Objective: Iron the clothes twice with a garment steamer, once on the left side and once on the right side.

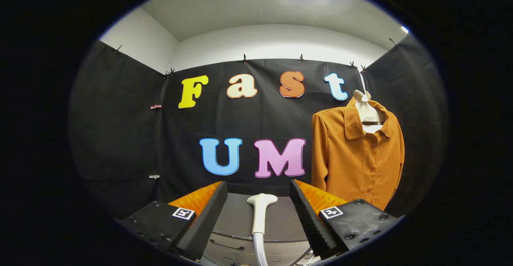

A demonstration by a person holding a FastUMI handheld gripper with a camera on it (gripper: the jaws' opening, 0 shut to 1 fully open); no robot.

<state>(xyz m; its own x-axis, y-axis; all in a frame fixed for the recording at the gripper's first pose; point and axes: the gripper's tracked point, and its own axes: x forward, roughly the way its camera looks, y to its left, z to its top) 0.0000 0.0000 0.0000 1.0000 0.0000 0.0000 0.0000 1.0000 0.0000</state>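
Gripper (258, 202) fingers spread wide, gripping nothing. White steamer head (261, 212) stands upright between them, clear of both, hose trailing down. Orange shirt (356, 158) hangs buttoned on hanger (366, 111), beyond the right-hand finger, against the booth wall.

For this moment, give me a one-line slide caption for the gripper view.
Open gripper approaches the white steamer head standing between its fingers; orange shirt hangs on a hanger beyond, to the right.
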